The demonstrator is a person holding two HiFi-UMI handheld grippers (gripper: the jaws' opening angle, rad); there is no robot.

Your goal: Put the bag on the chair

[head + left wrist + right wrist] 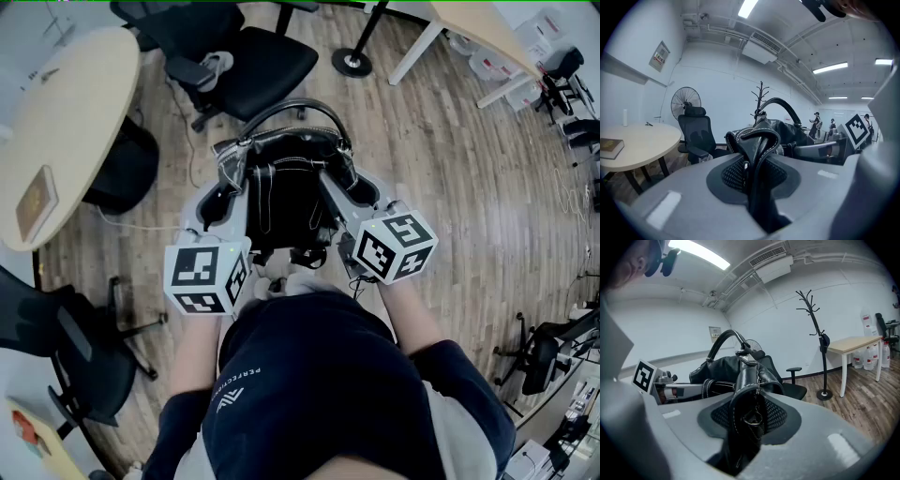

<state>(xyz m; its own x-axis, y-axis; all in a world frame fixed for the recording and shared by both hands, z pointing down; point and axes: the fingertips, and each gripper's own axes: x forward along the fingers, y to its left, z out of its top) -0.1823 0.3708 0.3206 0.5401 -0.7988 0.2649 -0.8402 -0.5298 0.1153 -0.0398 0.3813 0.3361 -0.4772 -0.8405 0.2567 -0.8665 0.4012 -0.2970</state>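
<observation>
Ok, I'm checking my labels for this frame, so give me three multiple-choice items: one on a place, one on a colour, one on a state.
1. Where is the bag?
A. held up between the left gripper and the right gripper, short of the chair.
B. on the round table.
C. on the floor.
2. What colour is the bag?
A. red.
B. white.
C. black.
3. How do the left gripper's jaws stand?
A. wide apart and empty.
B. shut on the bag's edge.
C. shut on nothing.
Answers:
1 A: the head view shows it hanging from both grippers, before the chair.
2 C: black with pale stitching in every view.
3 B: its own view shows the folded edge pinched in the jaws.
</observation>
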